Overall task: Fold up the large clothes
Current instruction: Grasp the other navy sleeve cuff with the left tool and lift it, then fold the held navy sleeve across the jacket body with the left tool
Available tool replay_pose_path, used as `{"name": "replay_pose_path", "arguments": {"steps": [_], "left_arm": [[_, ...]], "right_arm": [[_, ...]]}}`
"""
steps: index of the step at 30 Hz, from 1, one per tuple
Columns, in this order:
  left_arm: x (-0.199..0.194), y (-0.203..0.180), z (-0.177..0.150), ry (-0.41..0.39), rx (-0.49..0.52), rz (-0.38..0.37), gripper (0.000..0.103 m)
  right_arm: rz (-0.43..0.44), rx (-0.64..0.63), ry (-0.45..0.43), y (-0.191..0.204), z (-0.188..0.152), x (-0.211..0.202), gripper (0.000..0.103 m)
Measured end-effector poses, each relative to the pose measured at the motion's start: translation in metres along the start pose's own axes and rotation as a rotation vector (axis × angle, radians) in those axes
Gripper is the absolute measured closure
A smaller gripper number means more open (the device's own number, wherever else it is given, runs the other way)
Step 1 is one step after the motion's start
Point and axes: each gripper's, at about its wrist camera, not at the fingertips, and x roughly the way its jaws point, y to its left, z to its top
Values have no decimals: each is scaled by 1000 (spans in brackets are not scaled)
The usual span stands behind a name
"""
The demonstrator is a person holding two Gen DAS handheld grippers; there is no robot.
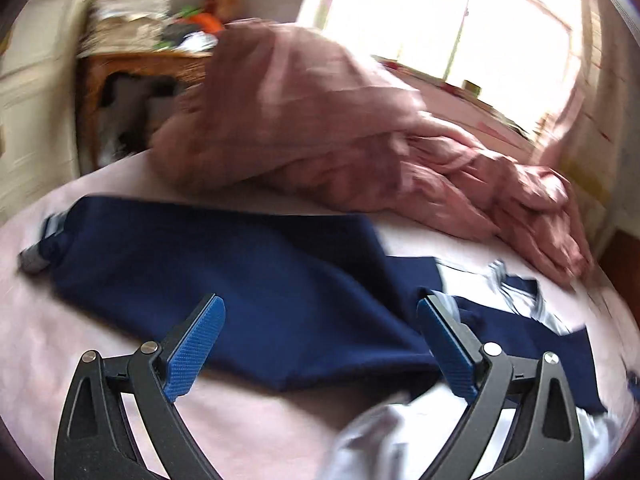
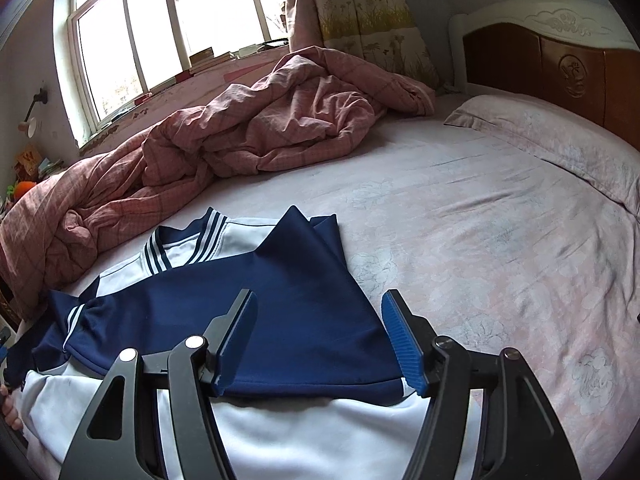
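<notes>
1. Navy-and-white jacket (image 2: 248, 304) lies on the bed (image 2: 480, 220); one navy sleeve (image 2: 304, 280) is already folded across its white body.
2. Other sleeve (image 1: 208, 264) lies stretched out sideways, seemingly unfolded.
3. Left gripper (image 1: 320, 344) and right gripper (image 2: 320, 340) hover over it, fingers spread, holding nothing.
4. Pink quilt (image 2: 240, 132) is heaped behind.

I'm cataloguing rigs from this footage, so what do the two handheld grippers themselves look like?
Both look identical. The left gripper and right gripper each have two matte black curved arms with teardrop cut-outs, round silver pivot pins, and flat blue ribbed pads on the inner finger faces. No cables or printed markings show.
</notes>
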Motion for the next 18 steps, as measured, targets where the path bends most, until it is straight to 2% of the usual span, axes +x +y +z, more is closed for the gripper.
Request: {"name": "replay_pose_path", "arguments": {"steps": [2, 4, 7, 11, 12, 14, 16, 18], "left_arm": [[-7, 12, 1, -31, -50, 5, 7], [-10, 15, 3, -26, -71, 6, 7], [0, 24, 1, 26, -125, 30, 7], [22, 44, -7, 150, -208, 24, 8], [26, 47, -9, 174, -225, 37, 10], [31, 52, -15, 192, -270, 35, 24], [39, 56, -22, 239, -315, 34, 24], [49, 63, -27, 283, -379, 2, 26]], "right_arm": [[-2, -3, 1, 3, -1, 1, 36], [0, -3, 9, 3, -2, 2, 36], [-25, -11, 19, 4, -4, 5, 36], [-37, -4, 17, 2, -4, 5, 36], [-36, -2, 18, 1, -4, 5, 36], [-40, -8, 19, 0, -4, 5, 36], [-48, -15, 18, 0, -4, 6, 35], [-59, -21, 18, 0, -4, 7, 35]]}}
